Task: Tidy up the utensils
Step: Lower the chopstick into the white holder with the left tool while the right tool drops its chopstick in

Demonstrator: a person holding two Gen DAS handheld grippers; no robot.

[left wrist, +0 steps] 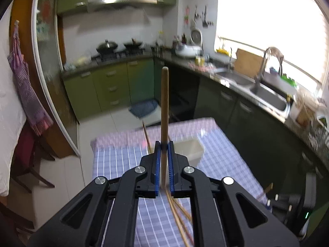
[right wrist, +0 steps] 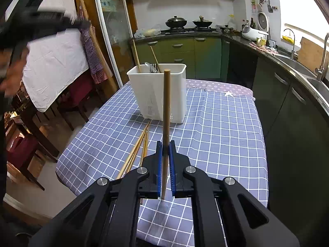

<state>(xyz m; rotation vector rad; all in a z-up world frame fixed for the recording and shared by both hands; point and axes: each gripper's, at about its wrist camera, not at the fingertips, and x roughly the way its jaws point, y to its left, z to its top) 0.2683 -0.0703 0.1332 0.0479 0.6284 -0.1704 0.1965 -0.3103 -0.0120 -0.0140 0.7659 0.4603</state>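
Observation:
My left gripper is shut on a wooden chopstick that points forward, held high above the table. Below it lie several loose chopsticks and the white utensil bin. My right gripper is shut on another wooden chopstick, pointing toward the white utensil bin. That bin stands upright on the checked tablecloth and holds chopsticks and metal cutlery. Several loose chopsticks lie on the cloth left of the right gripper.
Kitchen counter with a sink and faucet runs along the right. Green cabinets and a stove with woks stand behind. Dark chairs and a covered table stand at left. The person's arm shows upper left.

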